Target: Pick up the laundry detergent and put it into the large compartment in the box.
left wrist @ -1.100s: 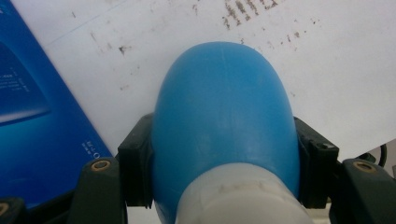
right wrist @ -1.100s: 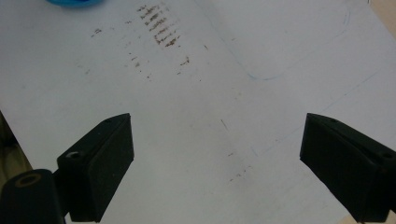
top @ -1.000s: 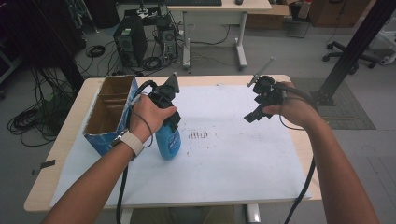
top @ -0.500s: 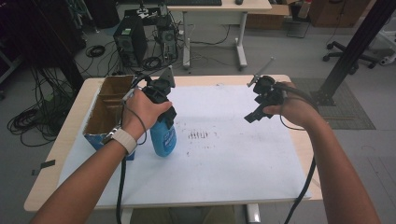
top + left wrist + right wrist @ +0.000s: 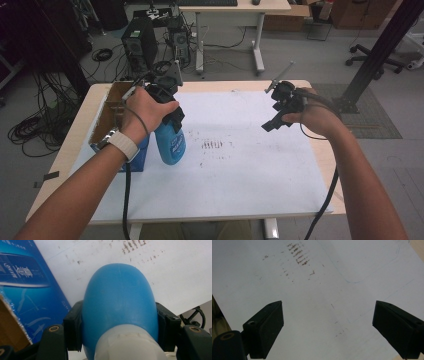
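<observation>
The left tool [image 5: 167, 107] is clamped on a blue bottle [image 5: 170, 142] just below its white neck, with one black jaw on each side of the bottle in the left gripper view. The bottle [image 5: 120, 297] hangs at about nine o'clock over the counter [image 5: 310, 87], just beside an open blue carton [image 5: 131, 155] with a brown cardboard inside. White lettering runs across the bottle's front and across the carton [image 5: 27, 290], but it is too blurred to read. The right tool [image 5: 280, 107] hovers at about two o'clock, its jaws spread wide with nothing between them, above the white sheet [image 5: 317, 302]. Rows of brown smudges [image 5: 212, 145] mark the sheet's middle.
</observation>
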### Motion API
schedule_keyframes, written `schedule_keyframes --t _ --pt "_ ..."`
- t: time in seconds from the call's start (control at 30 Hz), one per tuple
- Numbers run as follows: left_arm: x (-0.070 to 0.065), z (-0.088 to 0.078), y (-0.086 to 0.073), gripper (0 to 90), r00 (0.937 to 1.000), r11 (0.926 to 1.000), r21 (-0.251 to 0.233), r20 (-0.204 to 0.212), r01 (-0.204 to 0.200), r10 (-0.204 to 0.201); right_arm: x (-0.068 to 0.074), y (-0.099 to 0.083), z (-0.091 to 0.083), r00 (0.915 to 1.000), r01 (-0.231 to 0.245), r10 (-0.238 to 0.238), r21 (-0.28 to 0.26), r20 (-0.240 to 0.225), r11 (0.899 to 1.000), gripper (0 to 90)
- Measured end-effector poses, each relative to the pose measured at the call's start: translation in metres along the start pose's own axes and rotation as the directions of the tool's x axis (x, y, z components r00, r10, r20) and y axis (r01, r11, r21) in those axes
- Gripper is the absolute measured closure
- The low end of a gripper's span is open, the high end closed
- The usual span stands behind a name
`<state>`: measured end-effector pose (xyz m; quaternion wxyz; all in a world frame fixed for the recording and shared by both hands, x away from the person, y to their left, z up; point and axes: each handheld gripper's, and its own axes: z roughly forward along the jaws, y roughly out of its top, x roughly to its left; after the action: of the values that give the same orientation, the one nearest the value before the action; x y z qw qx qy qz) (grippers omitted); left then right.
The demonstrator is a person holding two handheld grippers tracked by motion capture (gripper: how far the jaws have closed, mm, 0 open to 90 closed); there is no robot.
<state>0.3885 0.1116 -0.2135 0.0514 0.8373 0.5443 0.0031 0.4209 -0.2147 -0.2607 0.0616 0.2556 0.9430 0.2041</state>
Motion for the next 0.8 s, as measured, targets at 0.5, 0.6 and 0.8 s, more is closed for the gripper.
schedule_keyframes --t 0.5,0.6,0.8 --pt "0.002 -0.024 -0.003 37.2 0.9998 0.9998 -0.01 0.008 0.019 -0.019 0.002 0.0 -0.002 1.0 0.008 -0.008 -0.008 -0.001 1.0 10.2" --pt "0.004 -0.032 -0.004 37.2 0.9996 0.9995 -0.016 0.01 0.028 -0.028 0.002 0.001 -0.003 1.0 0.007 -0.007 -0.008 0.001 1.0 10.2" --pt "0.008 -0.044 -0.004 37.2 0.9989 0.9988 -0.019 0.0 0.046 -0.046 0.002 0.003 -0.003 0.9999 0.012 -0.012 -0.006 0.001 1.0 10.2"
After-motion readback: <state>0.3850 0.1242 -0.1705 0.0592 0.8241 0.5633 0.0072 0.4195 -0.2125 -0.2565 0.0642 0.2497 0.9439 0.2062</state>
